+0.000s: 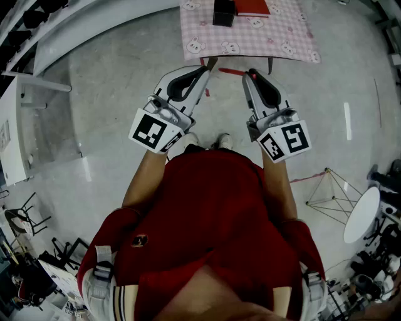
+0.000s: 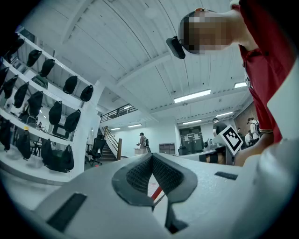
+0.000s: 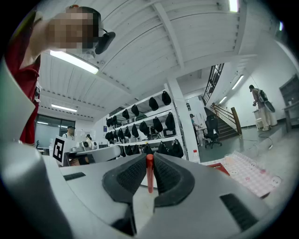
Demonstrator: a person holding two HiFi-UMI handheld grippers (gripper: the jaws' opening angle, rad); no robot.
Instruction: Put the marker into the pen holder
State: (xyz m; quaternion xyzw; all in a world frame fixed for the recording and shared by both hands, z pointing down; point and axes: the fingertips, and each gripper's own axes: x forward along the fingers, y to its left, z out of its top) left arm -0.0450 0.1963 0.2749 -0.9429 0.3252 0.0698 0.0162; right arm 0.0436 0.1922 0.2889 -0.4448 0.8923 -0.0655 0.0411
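Left gripper [image 1: 208, 64]: we find its jaws drawn together at the tips, with nothing clamped. In the left gripper view [image 2: 152, 156] the dark ribbed pads [image 2: 135, 177] meet at the top. Below them is a wedge-shaped gap, and the pale matte shell hides everything under it.

Marker [image 1: 232, 72]: a thin red rod lying crosswise between the two grippers, above the grey floor and short of the table. Only a sliver of it [image 2: 157, 191] shows through the left gripper's gap.

Right gripper [image 1: 252, 74]: closed on the marker. In the right gripper view the jaws [image 3: 149, 161] pinch the marker's shaft [image 3: 149, 175], and its rounded end stands clear of the pads.

Pen holder [image 1: 223, 11]: a black box on the pink checked cloth [image 1: 282, 37], cut off by the top edge. We cannot see its opening. A red book [image 1: 253, 7] lies just beside it, also cropped.
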